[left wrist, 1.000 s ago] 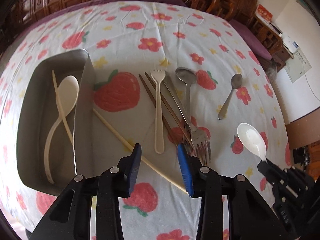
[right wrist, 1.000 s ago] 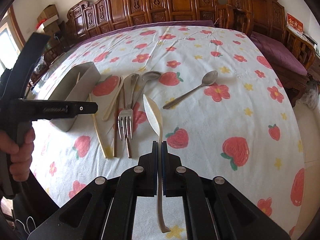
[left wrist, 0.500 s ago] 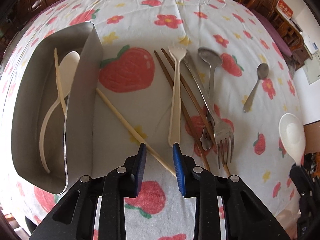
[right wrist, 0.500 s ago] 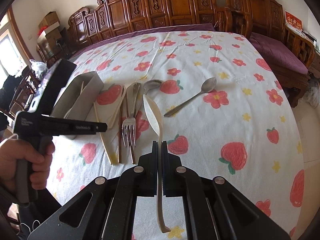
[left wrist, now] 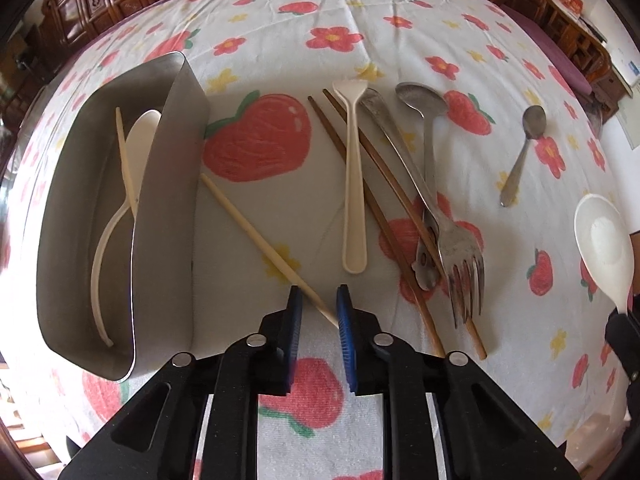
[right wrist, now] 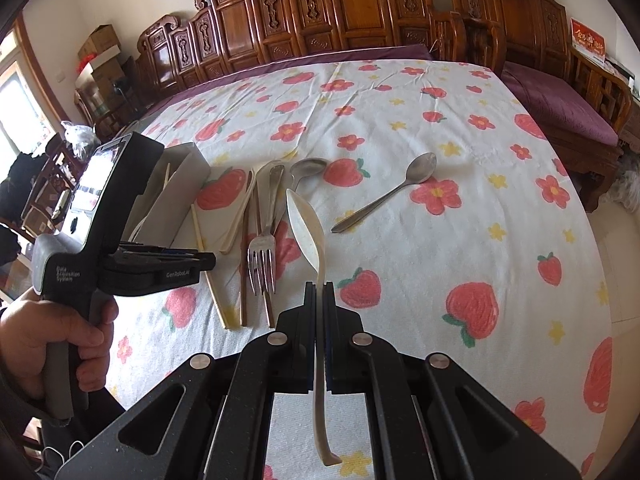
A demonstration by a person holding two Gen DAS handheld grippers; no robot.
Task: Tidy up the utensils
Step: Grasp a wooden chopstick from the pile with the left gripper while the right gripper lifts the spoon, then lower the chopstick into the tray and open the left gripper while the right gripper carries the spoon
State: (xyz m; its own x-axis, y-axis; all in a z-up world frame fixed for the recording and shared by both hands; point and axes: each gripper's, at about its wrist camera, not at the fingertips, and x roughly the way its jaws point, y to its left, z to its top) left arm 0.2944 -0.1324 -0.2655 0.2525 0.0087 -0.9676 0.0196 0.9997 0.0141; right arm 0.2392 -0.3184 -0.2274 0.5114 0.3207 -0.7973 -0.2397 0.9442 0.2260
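Note:
My left gripper (left wrist: pixel 318 300) is open, its fingertips on either side of the near end of a cream chopstick (left wrist: pixel 260 240) that lies on the cloth beside the steel tray (left wrist: pixel 168 200). The tray holds a cream spoon (left wrist: pixel 120 200) and a second cream chopstick (left wrist: pixel 124 156). My right gripper (right wrist: pixel 319 286) is shut on a cream spoon (right wrist: pixel 306 220), held above the table; it also shows in the left wrist view (left wrist: pixel 604 240). On the cloth lie a cream fork (left wrist: pixel 354 176), brown chopsticks (left wrist: pixel 384 208), a steel fork (left wrist: pixel 452 240), a steel spoon (left wrist: pixel 426 152) and a small steel spoon (left wrist: pixel 524 152).
The table has a white cloth with strawberries and flowers (right wrist: pixel 440 200). Carved wooden chairs (right wrist: pixel 360 12) stand along the far side. The left gripper's body and the hand holding it (right wrist: pixel 80 280) fill the left of the right wrist view.
My left gripper has moved forward and down to the cream chopstick's near end, and its fingers have narrowed around it. My right gripper still holds the cream spoon, nearly still.

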